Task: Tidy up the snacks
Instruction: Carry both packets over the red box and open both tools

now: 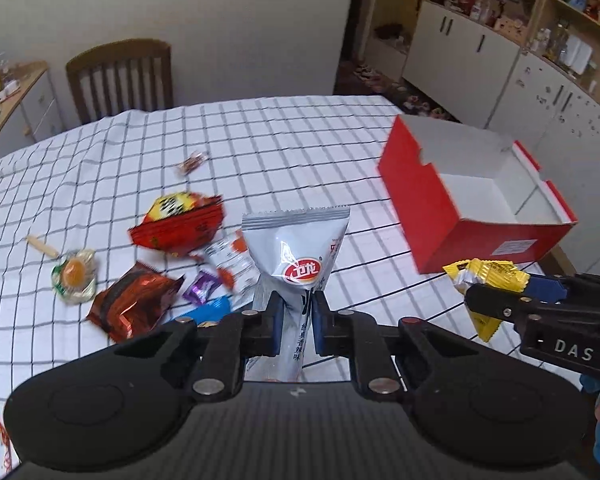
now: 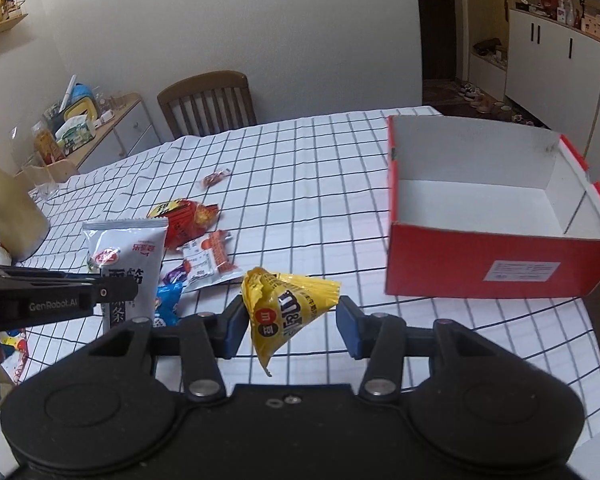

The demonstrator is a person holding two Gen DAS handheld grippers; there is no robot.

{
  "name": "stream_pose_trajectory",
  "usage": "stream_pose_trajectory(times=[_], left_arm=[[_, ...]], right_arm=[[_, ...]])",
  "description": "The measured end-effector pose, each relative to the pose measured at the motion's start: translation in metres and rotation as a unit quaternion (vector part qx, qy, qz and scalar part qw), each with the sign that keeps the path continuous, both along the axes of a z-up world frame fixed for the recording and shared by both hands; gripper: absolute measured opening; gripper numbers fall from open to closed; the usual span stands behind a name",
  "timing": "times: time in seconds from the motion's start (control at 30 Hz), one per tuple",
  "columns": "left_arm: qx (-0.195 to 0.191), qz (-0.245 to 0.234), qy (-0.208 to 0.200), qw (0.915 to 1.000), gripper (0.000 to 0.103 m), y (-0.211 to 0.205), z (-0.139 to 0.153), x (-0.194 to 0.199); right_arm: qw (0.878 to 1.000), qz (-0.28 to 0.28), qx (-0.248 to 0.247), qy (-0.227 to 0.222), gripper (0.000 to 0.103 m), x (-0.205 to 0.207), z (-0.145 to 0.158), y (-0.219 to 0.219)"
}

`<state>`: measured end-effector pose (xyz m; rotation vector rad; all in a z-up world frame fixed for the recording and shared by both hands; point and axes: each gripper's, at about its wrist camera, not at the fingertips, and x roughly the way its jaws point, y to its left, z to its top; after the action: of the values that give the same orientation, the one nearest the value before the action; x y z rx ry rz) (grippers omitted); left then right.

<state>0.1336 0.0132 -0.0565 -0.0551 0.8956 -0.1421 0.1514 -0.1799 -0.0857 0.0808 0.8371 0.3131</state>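
Blue-padded jaws of the left gripper [image 1: 294, 316] pinch a silver packet [image 1: 296, 264], lifted clear for carrying. The right gripper [image 2: 292, 322], jaws apart, seems to cradle a yellow packet [image 2: 284, 308], its grip uncertain. Ahead waits the empty red box [image 2: 496, 264]; more snacks [image 1: 168, 256] lie on the checked tablecloth [image 1: 292, 152]. Casings read "DAS" and "GenRobot.AI".

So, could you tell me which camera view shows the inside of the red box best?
The right wrist view: the red box faces the camera squarely, so its white floor and walls show, holding nothing. In the left wrist view, the red box sits off to the side at an angle, with less floor showing.
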Motion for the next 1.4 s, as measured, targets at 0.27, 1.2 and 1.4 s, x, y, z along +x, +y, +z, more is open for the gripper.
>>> stream_pose_trajectory(times=[0.27,1.2,1.4], left_arm=[[-0.022,-0.034,-0.018,0.9990,0.014,-0.044,0.025,0.026],[-0.036,-0.046,-0.001,0.9983,0.014,-0.265,0.037,0.165],[-0.030,-0.037,0.036,0.9982,0.014,-0.293,0.007,0.192]], right_arm=[[0.999,-0.027,-0.011,-0.018,0.046,0.016,0.015,-0.033],[0.998,0.007,-0.063,-0.021,0.046,0.112,0.001,-0.176],[0.996,0.026,-0.083,-0.006,0.046,0.132,-0.016,-0.188]])
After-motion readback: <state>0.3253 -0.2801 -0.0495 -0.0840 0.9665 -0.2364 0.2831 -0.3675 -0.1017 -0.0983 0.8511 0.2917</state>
